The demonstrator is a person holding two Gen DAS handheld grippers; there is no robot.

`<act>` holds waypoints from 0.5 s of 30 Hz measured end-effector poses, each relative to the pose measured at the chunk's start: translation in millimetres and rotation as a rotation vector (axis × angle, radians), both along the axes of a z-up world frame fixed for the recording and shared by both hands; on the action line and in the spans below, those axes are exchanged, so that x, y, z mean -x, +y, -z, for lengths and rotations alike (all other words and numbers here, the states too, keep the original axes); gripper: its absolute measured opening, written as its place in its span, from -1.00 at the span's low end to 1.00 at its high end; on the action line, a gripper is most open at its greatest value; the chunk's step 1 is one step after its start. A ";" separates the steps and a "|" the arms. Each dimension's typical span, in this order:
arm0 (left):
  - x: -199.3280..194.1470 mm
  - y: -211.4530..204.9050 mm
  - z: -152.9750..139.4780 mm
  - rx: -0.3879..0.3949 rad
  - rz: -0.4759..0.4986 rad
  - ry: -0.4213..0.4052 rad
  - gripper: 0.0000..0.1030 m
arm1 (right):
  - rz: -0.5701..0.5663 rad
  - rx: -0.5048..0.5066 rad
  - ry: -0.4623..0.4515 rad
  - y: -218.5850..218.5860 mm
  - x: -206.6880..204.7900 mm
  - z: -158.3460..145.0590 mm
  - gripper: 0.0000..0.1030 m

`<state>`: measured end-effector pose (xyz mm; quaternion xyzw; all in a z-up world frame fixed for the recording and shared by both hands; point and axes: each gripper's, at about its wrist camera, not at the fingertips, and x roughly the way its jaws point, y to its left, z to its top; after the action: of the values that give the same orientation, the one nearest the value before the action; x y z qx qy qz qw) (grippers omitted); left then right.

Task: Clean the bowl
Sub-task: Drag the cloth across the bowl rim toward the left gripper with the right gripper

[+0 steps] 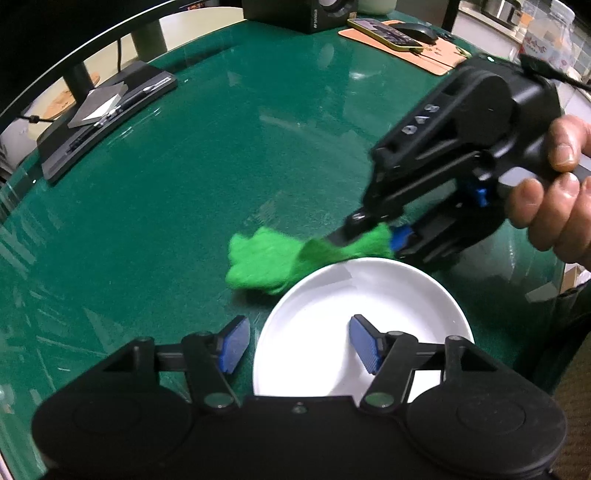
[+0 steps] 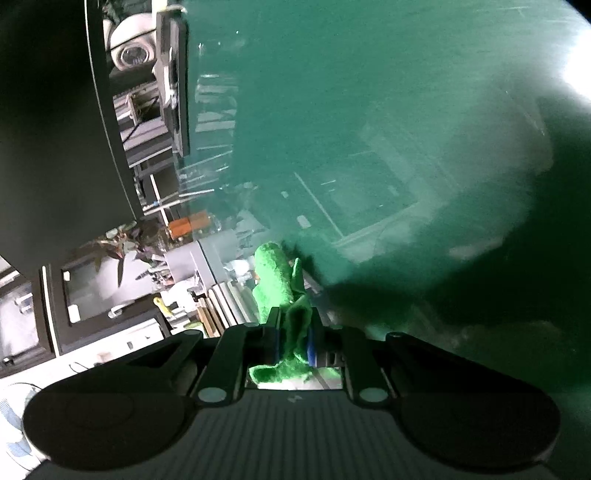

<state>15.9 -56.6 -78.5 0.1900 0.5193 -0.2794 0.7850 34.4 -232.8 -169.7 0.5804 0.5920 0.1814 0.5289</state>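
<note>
A white shallow bowl (image 1: 369, 302) sits on the green glass-topped table (image 1: 221, 147), close below my left gripper (image 1: 299, 343). That gripper is open and straddles the bowl's left rim, one blue pad (image 1: 234, 343) outside over the table and the other inside the bowl; neither presses the rim. A bright green cloth (image 1: 258, 262) lies bunched on the table just beyond the bowl's far-left rim. My right gripper (image 1: 354, 236), held by a hand (image 1: 554, 192), is shut on the cloth's right end. In the right wrist view the cloth (image 2: 275, 280) sticks out forward from the shut right gripper (image 2: 293, 332).
A black monitor base (image 1: 107, 114) with a grey card stands at the far left. At the back lie a phone (image 1: 384, 33) and a mouse (image 1: 417, 31) on a tan mat, beside a dark speaker box (image 1: 310, 14). A plastic bottle (image 1: 550, 37) stands far right.
</note>
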 end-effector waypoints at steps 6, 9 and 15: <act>1.9 -0.5 1.5 0.041 -0.004 0.020 -0.03 | 0.021 -0.007 0.022 -21.1 14.2 0.1 -0.72; 0.7 -1.1 1.5 0.044 0.000 0.022 -0.05 | 0.023 -0.017 0.039 -32.0 20.8 0.4 -0.72; 0.9 -4.7 0.4 0.031 0.016 0.017 -0.06 | -0.007 -0.006 0.015 -6.9 -0.7 0.8 -0.70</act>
<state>15.0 -61.3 -78.9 0.1797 0.5199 -0.2951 0.7812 35.1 -239.6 -170.6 0.5811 0.5974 0.1807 0.5223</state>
